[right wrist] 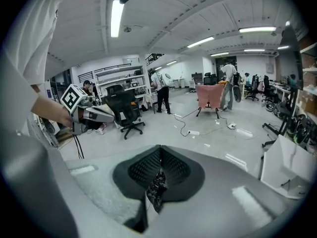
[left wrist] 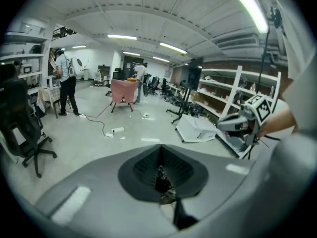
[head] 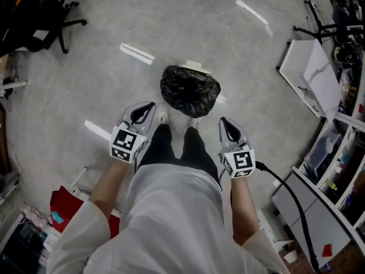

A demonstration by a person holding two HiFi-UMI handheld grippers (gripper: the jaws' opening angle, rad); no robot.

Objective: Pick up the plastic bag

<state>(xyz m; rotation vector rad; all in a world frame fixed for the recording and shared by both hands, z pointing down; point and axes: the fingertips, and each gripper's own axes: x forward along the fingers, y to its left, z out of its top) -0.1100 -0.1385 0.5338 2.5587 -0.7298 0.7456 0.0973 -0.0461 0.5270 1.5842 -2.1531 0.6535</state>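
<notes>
Got left gripper (head: 150, 105) and right gripper (head: 224, 121) both pinched fully shut on nothing, flanking the legs (head: 171, 147), near the black plastic bag (head: 190, 90) on the floor (head: 114, 27), not touching.

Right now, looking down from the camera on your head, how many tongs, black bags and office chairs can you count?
Tongs: 2, the left tongs and the right tongs
Black plastic bag: 1
Office chair: 1
Total: 4

The left forearm (head: 108, 184) and right forearm (head: 242, 201) reach forward, bare below white sleeves. The left grey hand-held gripper (head: 149, 105) and the right grey hand-held gripper (head: 224, 121) slant downward, well apart, each with jaws pressed together.
</notes>
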